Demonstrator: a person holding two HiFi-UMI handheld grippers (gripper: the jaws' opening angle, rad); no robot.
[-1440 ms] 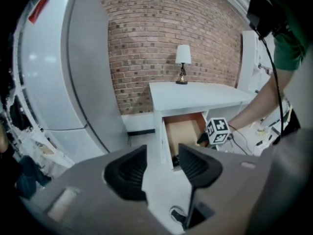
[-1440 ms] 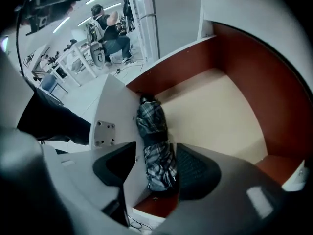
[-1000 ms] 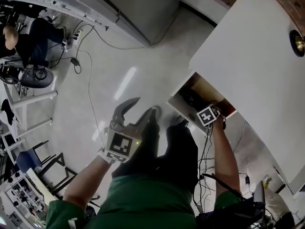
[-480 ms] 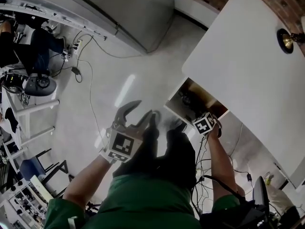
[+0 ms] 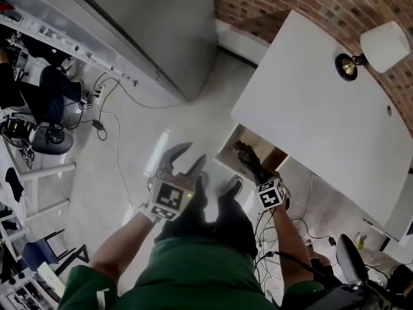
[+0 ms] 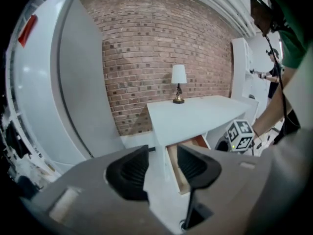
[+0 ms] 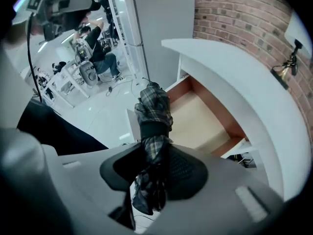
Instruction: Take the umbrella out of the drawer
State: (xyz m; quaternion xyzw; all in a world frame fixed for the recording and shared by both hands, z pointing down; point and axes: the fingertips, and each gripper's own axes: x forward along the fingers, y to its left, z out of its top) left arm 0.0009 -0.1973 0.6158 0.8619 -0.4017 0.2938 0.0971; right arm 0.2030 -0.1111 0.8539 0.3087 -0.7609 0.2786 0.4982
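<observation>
Though dark in head view, the umbrella (image 7: 154, 112) shows plaid, clamped in the just-closed right claw (image 7: 156, 155); just-narrowed left claw (image 6: 163, 156) gapes.

Bright even indoor light, glare streak on floor (image 5: 193, 124), strong fisheye bending, dark vignetted corners

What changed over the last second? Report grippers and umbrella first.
The right gripper has just closed its jaws on the folded plaid umbrella and lifted it up out of the drawer. The left gripper narrowed its jaws slightly, with nothing between them. Unchanged: left gripper open and empty, drawer pulled open, lamp on the white table.
</observation>
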